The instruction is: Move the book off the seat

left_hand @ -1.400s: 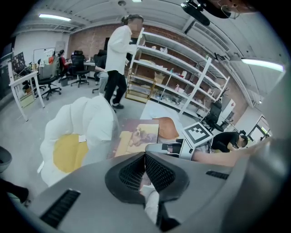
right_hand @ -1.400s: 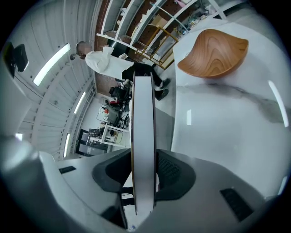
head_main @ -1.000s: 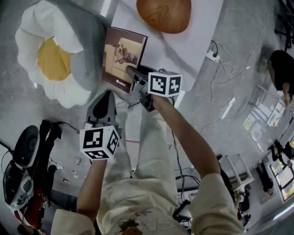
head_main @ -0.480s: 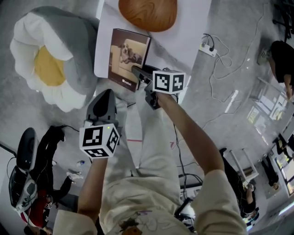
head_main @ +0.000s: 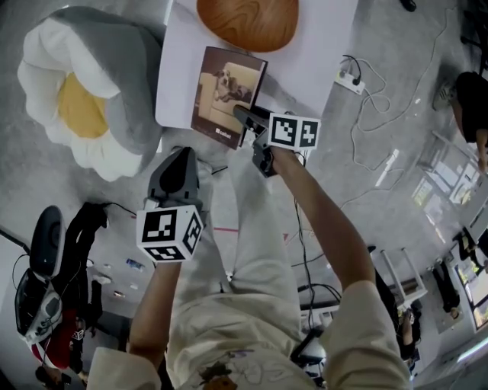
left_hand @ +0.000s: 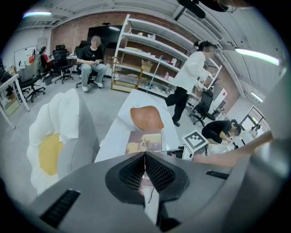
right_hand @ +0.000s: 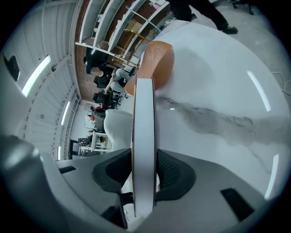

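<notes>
The right gripper [head_main: 245, 118] grasps the book [head_main: 229, 95] by its edge, over the near left corner of the white table [head_main: 309, 68]. A wood-grain oval shell [head_main: 248, 23] lies just beyond the book. The left gripper [head_main: 177, 161] is clenched and empty, near the daisy-shaped seat cushion [head_main: 76, 107].

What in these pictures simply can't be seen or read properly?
Head view: the wooden seat is cut off by the top edge.
Head view: a corner of the book sits behind the right tongs; its print is too small.
Right gripper view: the book shows edge-on, so its cover is unseen.
</notes>
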`<state>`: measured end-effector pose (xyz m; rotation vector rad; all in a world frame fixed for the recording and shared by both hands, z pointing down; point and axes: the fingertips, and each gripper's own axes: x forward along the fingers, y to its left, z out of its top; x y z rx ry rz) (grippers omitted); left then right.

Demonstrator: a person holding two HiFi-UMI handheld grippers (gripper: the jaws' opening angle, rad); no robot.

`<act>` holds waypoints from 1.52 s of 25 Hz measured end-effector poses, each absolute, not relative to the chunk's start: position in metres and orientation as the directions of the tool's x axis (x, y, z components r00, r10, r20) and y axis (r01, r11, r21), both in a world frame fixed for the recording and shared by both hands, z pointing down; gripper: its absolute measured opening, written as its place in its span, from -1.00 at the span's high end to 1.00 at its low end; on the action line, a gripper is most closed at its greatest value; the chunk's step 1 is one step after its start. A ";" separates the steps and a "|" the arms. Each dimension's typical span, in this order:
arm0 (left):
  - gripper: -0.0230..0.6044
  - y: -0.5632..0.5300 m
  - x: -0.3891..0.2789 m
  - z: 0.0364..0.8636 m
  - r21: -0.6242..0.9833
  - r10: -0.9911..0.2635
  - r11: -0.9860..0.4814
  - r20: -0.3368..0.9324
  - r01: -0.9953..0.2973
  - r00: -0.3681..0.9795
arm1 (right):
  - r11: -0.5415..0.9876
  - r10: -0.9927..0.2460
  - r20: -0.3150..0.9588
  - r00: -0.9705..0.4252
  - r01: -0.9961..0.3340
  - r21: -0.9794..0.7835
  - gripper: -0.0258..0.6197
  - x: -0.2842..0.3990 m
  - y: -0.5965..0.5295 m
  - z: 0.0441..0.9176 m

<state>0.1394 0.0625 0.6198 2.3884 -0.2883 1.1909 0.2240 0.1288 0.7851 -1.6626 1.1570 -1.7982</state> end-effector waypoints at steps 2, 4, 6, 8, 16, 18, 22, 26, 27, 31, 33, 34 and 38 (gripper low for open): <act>0.89 0.062 0.140 0.622 0.301 0.016 -0.875 0.800 -0.379 0.600 | -0.576 -0.775 0.605 -0.183 -0.189 -0.795 0.45 0.225 0.129 0.790; 0.89 0.062 0.140 0.623 0.299 0.017 -0.876 0.802 -0.378 0.598 | -0.594 -0.769 0.617 -0.170 -0.169 -0.787 0.45 0.227 0.130 0.793; 0.89 0.063 0.142 0.624 0.297 0.016 -0.877 0.803 -0.377 0.596 | -0.600 -0.766 0.623 -0.160 -0.170 -0.782 0.45 0.230 0.130 0.794; 0.89 0.065 0.144 0.625 0.295 0.016 -0.878 0.804 -0.376 0.594 | -0.605 -0.762 0.629 -0.153 -0.178 -0.776 0.45 0.232 0.131 0.796; 0.89 0.072 0.149 0.631 0.295 0.037 -0.890 0.805 -0.347 0.592 | -0.714 -0.667 0.743 -0.063 -0.233 -0.661 0.33 0.250 0.146 0.819; 0.89 0.071 0.148 0.633 0.296 0.030 -0.886 0.806 -0.357 0.592 | -0.739 -0.634 0.771 -0.048 -0.254 -0.624 0.28 0.253 0.147 0.825; 0.89 0.085 0.157 0.638 0.299 0.033 -0.884 0.806 -0.359 0.591 | -0.794 -0.546 0.837 -0.028 -0.299 -0.529 0.26 0.265 0.162 0.840; 0.89 0.094 0.163 0.636 0.304 0.037 -0.884 0.802 -0.354 0.597 | -0.818 -0.483 0.875 0.027 -0.369 -0.440 0.27 0.276 0.169 0.842; 0.89 0.095 0.163 0.635 0.304 0.037 -0.885 0.801 -0.353 0.598 | -0.821 -0.472 0.881 0.035 -0.381 -0.425 0.27 0.278 0.170 0.842; 0.89 0.097 0.163 0.636 0.304 0.040 -0.887 0.802 -0.349 0.596 | -0.839 -0.456 0.889 0.053 -0.359 -0.409 0.27 0.283 0.178 0.845; 0.89 0.096 0.163 0.635 0.303 0.042 -0.889 0.801 -0.344 0.597 | -0.848 -0.455 0.887 0.078 -0.342 -0.404 0.27 0.288 0.182 0.842; 0.89 0.095 0.163 0.635 0.304 0.045 -0.890 0.800 -0.340 0.598 | -0.853 -0.456 0.885 0.093 -0.331 -0.404 0.27 0.291 0.185 0.840; 0.89 0.090 0.163 0.629 0.300 0.050 -0.897 0.799 -0.325 0.599 | -0.864 -0.455 0.879 0.142 -0.310 -0.397 0.27 0.298 0.194 0.826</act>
